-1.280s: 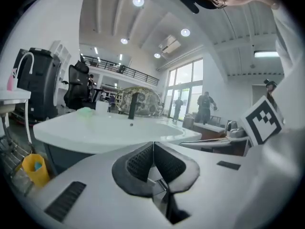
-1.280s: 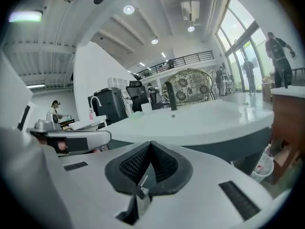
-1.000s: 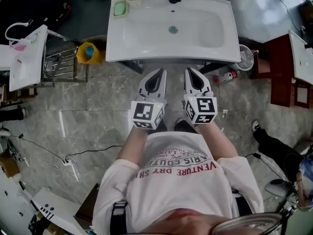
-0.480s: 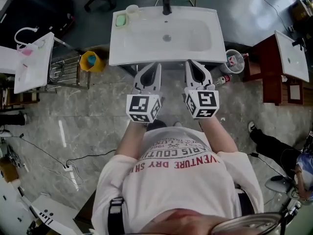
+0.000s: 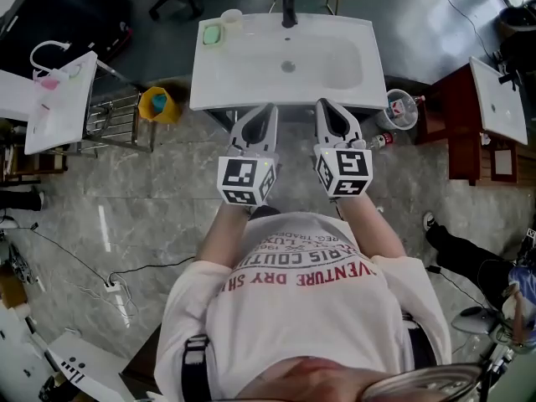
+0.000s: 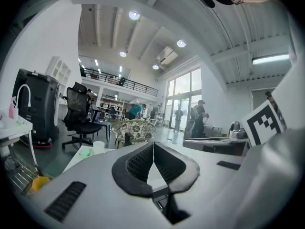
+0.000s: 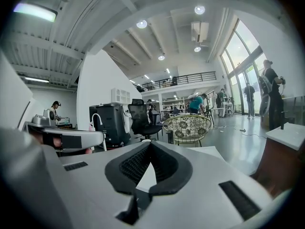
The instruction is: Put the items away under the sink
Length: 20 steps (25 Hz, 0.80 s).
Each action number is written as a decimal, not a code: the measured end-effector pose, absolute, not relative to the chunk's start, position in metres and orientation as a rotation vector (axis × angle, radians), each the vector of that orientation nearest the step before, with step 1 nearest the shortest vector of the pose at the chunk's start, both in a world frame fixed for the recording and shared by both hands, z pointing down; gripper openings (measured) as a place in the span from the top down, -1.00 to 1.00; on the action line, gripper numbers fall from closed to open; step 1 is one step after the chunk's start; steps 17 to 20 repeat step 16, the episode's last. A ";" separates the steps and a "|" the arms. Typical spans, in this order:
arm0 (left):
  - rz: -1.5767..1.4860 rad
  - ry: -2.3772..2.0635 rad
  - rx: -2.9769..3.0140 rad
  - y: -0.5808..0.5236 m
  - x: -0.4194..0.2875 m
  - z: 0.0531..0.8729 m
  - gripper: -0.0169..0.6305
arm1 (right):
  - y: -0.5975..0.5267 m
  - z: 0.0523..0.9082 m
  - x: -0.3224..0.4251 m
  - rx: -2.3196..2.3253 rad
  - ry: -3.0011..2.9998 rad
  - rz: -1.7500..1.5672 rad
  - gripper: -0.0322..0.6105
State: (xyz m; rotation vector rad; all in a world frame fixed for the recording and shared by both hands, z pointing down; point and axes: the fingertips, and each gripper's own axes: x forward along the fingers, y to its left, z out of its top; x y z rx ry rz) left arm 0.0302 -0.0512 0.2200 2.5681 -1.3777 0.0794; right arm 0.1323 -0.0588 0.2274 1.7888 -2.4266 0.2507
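Head view: left tool (image 5: 268,109) and right tool (image 5: 323,105), jaws together (empty), point at the crosswise-lying sink (image 5: 335,67).

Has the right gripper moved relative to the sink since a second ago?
Yes. The right gripper, shut and empty, now overlaps the front rim of the sink in the head view; a second ago its tips stopped short of that rim.

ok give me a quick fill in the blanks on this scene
The left gripper and right gripper both have their jaws ___, nothing between them.
The soap dish sits at the sink's back ___ corner.
The bucket on the floor beside the sink is ___.
Missing: shut; left; yellow
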 end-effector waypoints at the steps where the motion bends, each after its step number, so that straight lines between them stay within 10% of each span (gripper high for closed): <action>1: 0.079 -1.381 2.566 -0.051 0.029 0.220 0.88 | -0.059 0.227 0.132 1.789 -2.424 0.249 0.82; 20: 0.066 -1.377 2.535 -0.041 0.021 0.220 0.88 | -0.045 0.228 0.133 1.804 -2.436 0.256 0.82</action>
